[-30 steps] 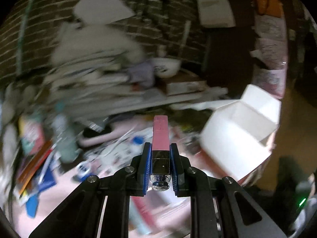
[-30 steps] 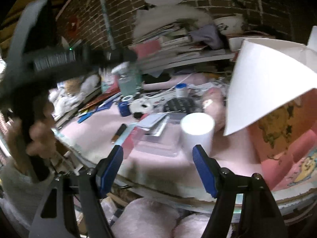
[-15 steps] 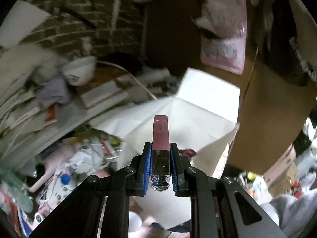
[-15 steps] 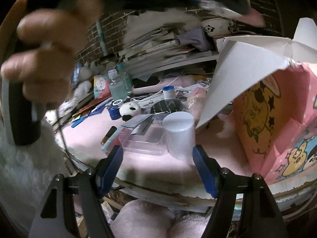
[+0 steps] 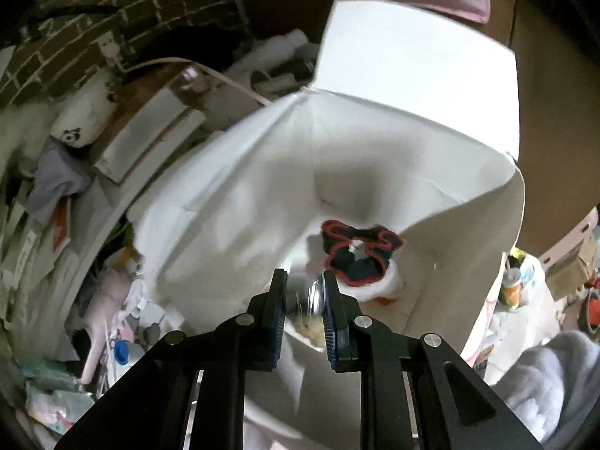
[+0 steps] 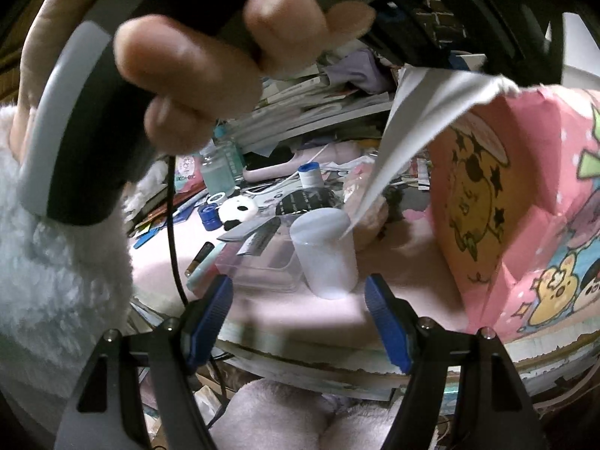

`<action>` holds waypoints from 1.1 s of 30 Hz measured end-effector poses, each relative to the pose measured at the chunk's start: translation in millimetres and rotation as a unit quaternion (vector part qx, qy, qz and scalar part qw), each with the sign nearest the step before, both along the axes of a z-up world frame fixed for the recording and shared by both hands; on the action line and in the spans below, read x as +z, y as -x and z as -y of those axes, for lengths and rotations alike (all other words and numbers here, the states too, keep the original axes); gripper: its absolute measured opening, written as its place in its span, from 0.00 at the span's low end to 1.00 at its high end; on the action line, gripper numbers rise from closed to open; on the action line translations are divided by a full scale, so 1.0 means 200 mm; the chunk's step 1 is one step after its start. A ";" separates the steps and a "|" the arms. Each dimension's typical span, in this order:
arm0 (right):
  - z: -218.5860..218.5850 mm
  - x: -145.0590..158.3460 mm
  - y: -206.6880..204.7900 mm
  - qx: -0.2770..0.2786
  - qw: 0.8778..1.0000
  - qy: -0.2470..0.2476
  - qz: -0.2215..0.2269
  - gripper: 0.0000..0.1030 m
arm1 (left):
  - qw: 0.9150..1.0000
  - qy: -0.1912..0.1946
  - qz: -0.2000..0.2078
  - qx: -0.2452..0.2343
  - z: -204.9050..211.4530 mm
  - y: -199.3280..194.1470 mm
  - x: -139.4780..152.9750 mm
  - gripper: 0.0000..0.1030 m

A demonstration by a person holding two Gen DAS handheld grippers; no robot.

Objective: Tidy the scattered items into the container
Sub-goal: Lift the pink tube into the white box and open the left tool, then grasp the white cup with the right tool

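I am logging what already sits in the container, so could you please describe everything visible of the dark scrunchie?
The scrunchie is a ruffled fabric ring, black with red-trimmed edges and a small open centre. It lies crumpled on the floor of the white box, beside the far wall and beyond the left claw, which does not touch it.

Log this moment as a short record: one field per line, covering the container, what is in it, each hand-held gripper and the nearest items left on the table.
container: white-lined box, pink cartoon print outside, flaps open
inside box: black scrunchie with red trim
left hand-held gripper: over the box opening, jaws slightly apart, a blurred shiny item between them; grip unclear
right hand-held gripper: open, empty, at the table edge
nearest items on table: white cup, clear tray beside it, panda toy, blue-capped bottle
hand: holds the left gripper's handle
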State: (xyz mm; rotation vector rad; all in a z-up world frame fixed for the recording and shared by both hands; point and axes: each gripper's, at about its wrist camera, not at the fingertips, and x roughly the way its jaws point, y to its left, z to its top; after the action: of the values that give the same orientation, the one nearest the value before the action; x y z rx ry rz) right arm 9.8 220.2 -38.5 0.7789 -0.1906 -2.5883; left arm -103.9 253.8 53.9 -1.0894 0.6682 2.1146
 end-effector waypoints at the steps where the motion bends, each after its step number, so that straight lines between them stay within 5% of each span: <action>1: 0.00 0.00 0.00 0.000 1.000 0.000 -0.001 0.68 | 1.000 0.004 -0.008 0.000 -0.01 0.00 0.00 0.14; 8: 0.00 0.01 -0.01 -0.001 1.000 0.000 -0.002 0.68 | 1.000 0.002 -0.015 0.005 -0.02 0.00 -0.01 0.17; 10: 0.00 0.01 -0.01 -0.002 1.000 0.001 -0.002 0.68 | 1.000 -0.009 -0.017 0.001 -0.02 -0.01 0.01 0.31; 14: 0.01 0.01 -0.02 -0.004 1.000 -0.001 -0.001 0.68 | 0.997 -0.044 -0.057 -0.001 0.02 -0.04 0.09 0.78; 21: 0.04 0.02 -0.04 -0.013 1.000 -0.010 -0.013 0.68 | 0.986 -0.135 -0.097 0.008 0.18 -0.12 0.28 0.86; 26: 0.03 0.00 -0.07 -0.026 0.999 -0.022 -0.026 0.68 | 0.973 -0.157 -0.150 0.080 0.39 -0.14 0.28 0.91; 33: 0.02 -0.05 0.00 -0.048 0.997 -0.050 -0.038 0.68 | 0.948 -0.191 -0.160 0.199 0.76 -0.18 0.13 0.95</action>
State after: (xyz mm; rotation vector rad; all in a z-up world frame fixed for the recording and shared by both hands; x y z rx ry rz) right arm 10.0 216.8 -48.4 0.7195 -0.0777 -2.7305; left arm -68.8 101.7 80.0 -0.7112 0.1621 2.6618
